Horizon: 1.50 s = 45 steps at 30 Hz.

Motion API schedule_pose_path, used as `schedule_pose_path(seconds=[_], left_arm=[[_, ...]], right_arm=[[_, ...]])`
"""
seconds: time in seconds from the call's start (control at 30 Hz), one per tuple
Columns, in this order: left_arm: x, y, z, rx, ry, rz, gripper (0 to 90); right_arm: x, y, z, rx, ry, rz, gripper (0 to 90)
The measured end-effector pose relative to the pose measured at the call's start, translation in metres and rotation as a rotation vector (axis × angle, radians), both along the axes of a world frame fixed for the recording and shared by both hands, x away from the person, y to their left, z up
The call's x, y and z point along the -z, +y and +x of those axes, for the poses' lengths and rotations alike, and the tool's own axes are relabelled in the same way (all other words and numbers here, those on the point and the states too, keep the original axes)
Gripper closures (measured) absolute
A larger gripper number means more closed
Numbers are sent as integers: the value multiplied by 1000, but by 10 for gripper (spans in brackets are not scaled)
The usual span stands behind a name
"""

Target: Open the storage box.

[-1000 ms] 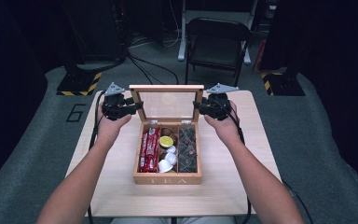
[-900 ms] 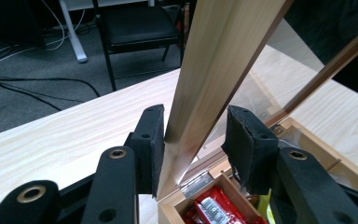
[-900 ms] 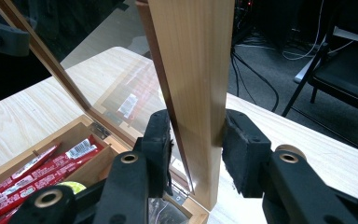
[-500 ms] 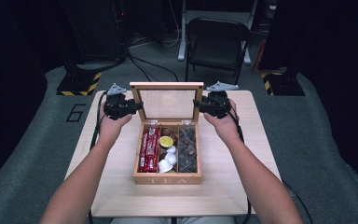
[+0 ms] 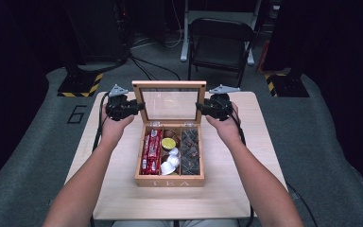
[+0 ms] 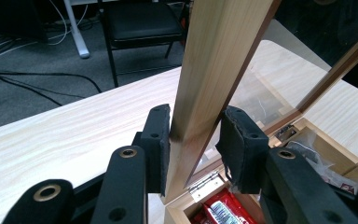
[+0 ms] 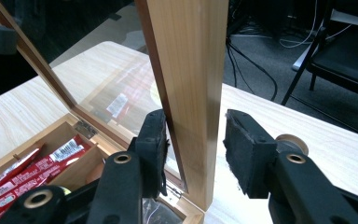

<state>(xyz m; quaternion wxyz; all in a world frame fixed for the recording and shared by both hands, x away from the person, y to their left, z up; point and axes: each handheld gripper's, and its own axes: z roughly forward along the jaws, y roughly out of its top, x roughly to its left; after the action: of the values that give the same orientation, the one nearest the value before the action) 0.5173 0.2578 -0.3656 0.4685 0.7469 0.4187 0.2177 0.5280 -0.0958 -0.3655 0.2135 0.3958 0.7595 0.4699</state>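
A wooden tea box (image 5: 170,179) sits at the centre of the pale counter (image 5: 246,189) in the high view, its glass-paned lid (image 5: 168,101) standing upright at the box's far edge. The left gripper (image 5: 139,106), at the lid's left side in that view, has its jaws around the lid's wooden side rail; in the left gripper view one pad lies against the wood and the other stands just off it, and the jaws have just been closing to their narrowest. The right gripper (image 5: 199,107) straddles the opposite rail; in the right gripper view its jaws have just been opening, with a gap beside one pad. Inside the box lie red packets (image 5: 150,151), white capsules (image 5: 170,161) and dark sachets (image 5: 189,151).
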Motion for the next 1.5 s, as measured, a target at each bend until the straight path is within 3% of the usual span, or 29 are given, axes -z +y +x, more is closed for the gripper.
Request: schedule_pose_path(seconds=[0.63,0.73,1.5], left_arm=[[1,0,8,-13,7,-19,637],[2,0,9,-22,6,-37,638],[5,2,13,-38,27,-67,636]], right_arm=[[33,7,13,10,63,-34,597],[37,8,15,14,79,-25,590],[39,6,18,17,70,-31,639]])
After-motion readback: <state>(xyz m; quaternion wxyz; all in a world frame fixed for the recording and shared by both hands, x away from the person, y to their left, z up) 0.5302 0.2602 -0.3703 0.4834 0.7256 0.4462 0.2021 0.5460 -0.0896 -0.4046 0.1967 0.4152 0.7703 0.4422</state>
